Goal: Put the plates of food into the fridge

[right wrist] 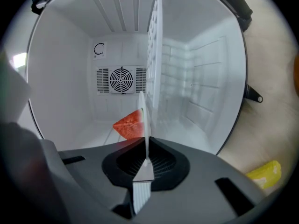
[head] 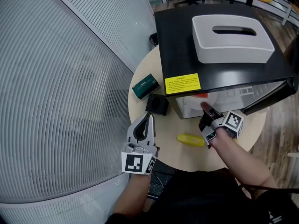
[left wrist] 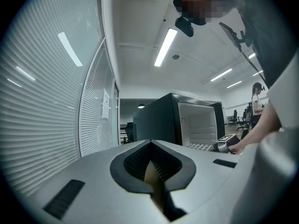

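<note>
Entry, as we find it: right gripper [right wrist: 145, 143], jaws closed tight on the rim of a white plate [right wrist: 144, 122], which we see edge-on. The plate carries a red watermelon wedge [right wrist: 128, 124] and reaches into the open mouth of the fridge [head: 180, 36]; we cannot tell whether it rests on the fridge floor. Inside the white compartment we note a wire shelf [right wrist: 156, 50] and, on the back wall, a round fan grille [right wrist: 121, 80]. Fridge door [head: 268, 97] stands open on the right of the head view. On the black fridge top we list a white tissue box [head: 232, 38] and a yellow sticker [head: 182, 83]. Left gripper [head: 149, 118], jaws together and holding nothing, sits above the near-left part of the round beige table [head: 187, 157], pointing towards a small black box [head: 157, 104]. Just beyond that box lies a green box [head: 145, 87]. A yellow object [head: 190, 140] lies on the table between the two grippers, nearer the right one.
</note>
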The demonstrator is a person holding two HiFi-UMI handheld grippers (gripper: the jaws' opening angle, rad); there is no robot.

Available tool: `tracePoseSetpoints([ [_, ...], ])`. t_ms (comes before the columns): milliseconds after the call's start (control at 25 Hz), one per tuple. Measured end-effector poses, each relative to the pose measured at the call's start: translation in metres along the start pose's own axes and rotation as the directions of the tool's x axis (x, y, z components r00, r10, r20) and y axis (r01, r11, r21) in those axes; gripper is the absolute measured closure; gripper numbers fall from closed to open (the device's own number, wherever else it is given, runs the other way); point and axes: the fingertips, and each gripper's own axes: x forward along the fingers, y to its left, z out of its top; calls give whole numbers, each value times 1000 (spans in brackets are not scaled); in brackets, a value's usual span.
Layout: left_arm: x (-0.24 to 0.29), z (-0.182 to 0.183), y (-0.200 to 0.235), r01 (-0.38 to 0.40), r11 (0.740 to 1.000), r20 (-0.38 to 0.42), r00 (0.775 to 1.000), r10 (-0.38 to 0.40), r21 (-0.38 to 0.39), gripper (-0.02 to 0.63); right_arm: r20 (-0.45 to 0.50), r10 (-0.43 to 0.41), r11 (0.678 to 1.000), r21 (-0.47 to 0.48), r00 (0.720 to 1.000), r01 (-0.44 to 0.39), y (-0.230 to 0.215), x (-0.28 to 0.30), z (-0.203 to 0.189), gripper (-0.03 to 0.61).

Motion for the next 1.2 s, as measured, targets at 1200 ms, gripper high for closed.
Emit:
tracePoseSetpoints([
  [1200, 3, 1, -10, 66, 997, -3, 998, -66, -25, 609, 28, -9, 981, -196, 1000, 14, 1, -20, 6, 474],
])
